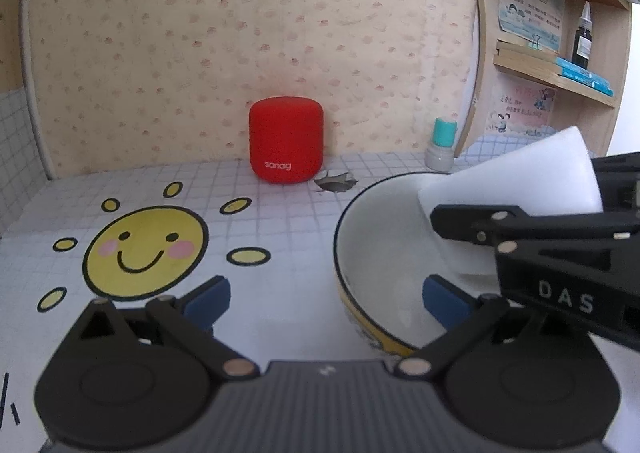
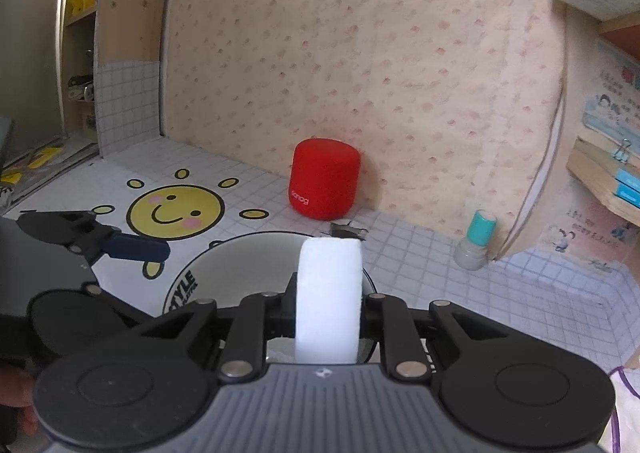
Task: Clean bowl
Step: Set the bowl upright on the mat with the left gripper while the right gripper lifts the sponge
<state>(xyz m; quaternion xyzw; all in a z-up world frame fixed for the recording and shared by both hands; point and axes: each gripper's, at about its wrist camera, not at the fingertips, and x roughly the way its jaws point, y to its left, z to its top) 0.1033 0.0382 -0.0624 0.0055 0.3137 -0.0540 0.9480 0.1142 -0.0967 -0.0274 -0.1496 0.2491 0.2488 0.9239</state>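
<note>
- The right claw is seen pinched on a white sponge, which stands on edge between its pads; a slip could be caused if the block is pushed sideways against the wall of the bowl, since it appears soft and is held only across its narrow sides.
- The left claw is spread wide, one blue pad lying over the bowl's near rim and the other outside it to the left; whether the rim is touched cannot be told. Nothing is gripped, so the bowl is judged to be unrestrained.
- The bowl sits on the surface, nearest of all things, with the sponge over its right half. If wiping starts before the rim is held, the bowl could be slid or tipped by the sponge's push.
- The two claws are crowded at the bowl's right side; a knock between them could be caused by closing the left one there.
- Left of the bowl a sun picture is printed on the surface; no hazard is judged there.
- Behind the bowl stand a red speaker and, behind to the right, a teal-capped bottle; either could be struck if the bowl is shoved back.
</note>
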